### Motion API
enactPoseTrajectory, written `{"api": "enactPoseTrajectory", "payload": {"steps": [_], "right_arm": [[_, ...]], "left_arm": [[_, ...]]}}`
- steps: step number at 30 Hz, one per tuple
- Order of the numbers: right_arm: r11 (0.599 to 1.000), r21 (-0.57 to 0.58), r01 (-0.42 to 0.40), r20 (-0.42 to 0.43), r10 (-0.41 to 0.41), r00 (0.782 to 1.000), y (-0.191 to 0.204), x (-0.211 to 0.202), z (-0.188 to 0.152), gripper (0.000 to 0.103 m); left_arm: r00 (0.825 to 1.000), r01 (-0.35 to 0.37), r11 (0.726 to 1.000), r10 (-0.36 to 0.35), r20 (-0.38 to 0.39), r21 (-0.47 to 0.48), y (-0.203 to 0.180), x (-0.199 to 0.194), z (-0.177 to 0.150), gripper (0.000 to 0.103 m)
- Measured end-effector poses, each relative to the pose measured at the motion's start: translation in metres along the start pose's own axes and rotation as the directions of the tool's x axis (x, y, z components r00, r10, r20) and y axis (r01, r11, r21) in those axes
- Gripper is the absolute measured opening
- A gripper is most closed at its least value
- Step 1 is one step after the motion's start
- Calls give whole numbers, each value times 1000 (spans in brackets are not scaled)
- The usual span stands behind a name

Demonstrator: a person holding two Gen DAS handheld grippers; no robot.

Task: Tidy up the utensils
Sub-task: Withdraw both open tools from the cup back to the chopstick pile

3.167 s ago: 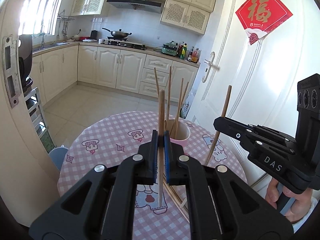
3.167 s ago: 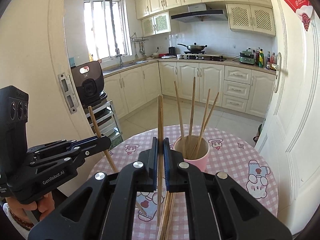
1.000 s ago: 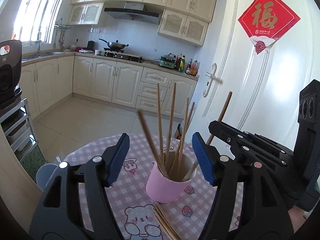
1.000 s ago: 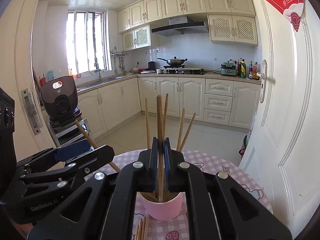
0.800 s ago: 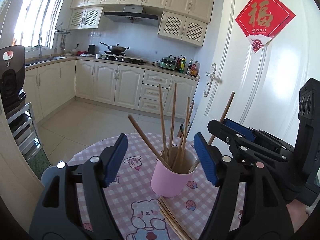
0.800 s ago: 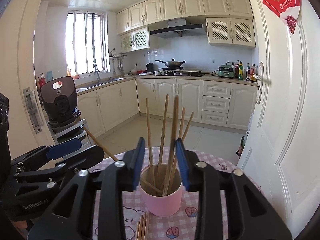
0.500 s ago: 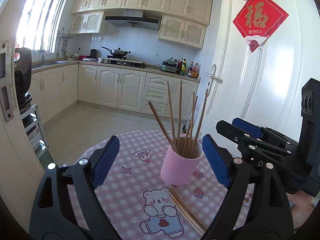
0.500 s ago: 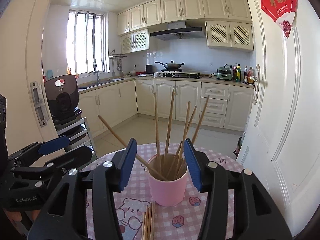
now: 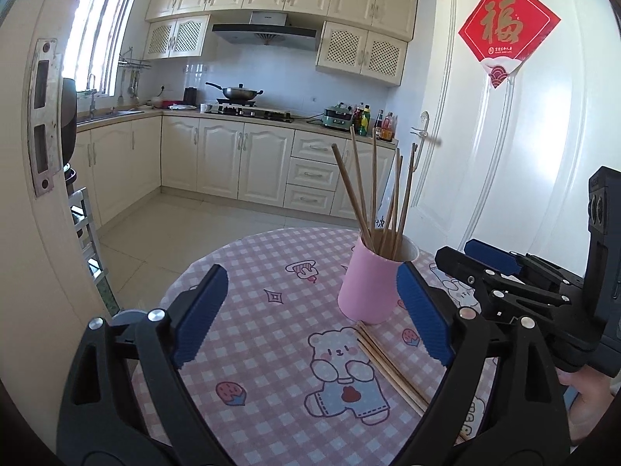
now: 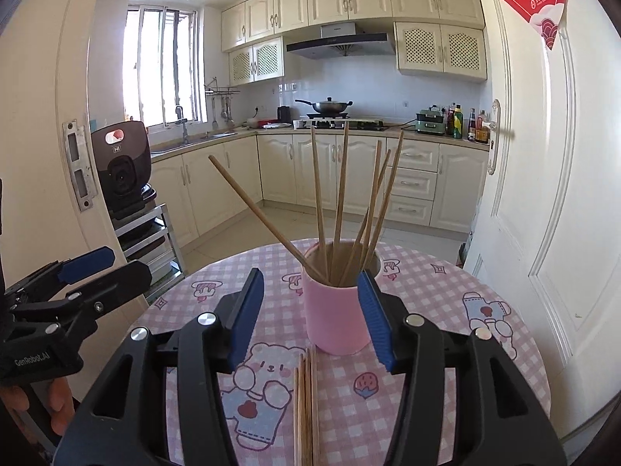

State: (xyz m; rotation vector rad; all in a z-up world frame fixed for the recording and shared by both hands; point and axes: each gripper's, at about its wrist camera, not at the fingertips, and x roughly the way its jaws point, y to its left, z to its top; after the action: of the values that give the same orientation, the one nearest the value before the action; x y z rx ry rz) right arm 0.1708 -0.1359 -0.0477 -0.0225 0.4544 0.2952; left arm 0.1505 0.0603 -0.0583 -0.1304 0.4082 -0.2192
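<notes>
Both the left gripper (image 9: 310, 314) and the right gripper (image 10: 310, 316) gape wide and empty, and the loose chopsticks (image 10: 305, 400), at 6 o'clock of the pink cup (image 10: 337, 312), look light, stiff and smooth, best pinched mid-shaft.

Black tongs (image 9: 312, 318), ribbed blue pads (image 9: 198, 312), silver screws

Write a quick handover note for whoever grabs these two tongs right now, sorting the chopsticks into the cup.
Left tongs: open, empty, above the table.
Right tongs: open, empty, just in front of the pink cup.
Done: several chopsticks stand in the cup, one leaning far to the left.
Left: a bundle of loose chopsticks lies flat on the checked tablecloth at the cup's base. Pick them up and put them in.
</notes>
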Motion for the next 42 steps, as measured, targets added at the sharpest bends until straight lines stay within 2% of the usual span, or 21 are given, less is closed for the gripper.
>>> {"api": "enactPoseTrajectory", "payload": {"steps": [5, 13, 18, 23, 29, 42], "right_arm": [[1000, 23, 8, -32, -7, 999, -5, 4, -7, 48], [999, 35, 8, -96, -5, 995, -11, 9, -23, 48], [1000, 28, 8, -182, -3, 983, -15, 16, -36, 48], [999, 32, 5, -262, 4, 965, -20, 22, -48, 48], [999, 37, -19, -318, 29, 948, -25, 21, -58, 48], [998, 40, -51, -363, 62, 930, -39, 13, -73, 49]], "left_arm": [[1000, 7, 1000, -7, -23, 1, -1, 3, -5, 87], [995, 5, 1000, -4, -101, 4, -8, 14, -18, 87], [986, 5, 1000, -9, -165, -25, -11, 23, -26, 87], [973, 8, 999, -17, -231, -40, -17, 32, -37, 87], [953, 24, 994, -56, -298, -109, -18, 40, -44, 87], [916, -8, 984, -64, -397, -178, -21, 50, -62, 87]]}}
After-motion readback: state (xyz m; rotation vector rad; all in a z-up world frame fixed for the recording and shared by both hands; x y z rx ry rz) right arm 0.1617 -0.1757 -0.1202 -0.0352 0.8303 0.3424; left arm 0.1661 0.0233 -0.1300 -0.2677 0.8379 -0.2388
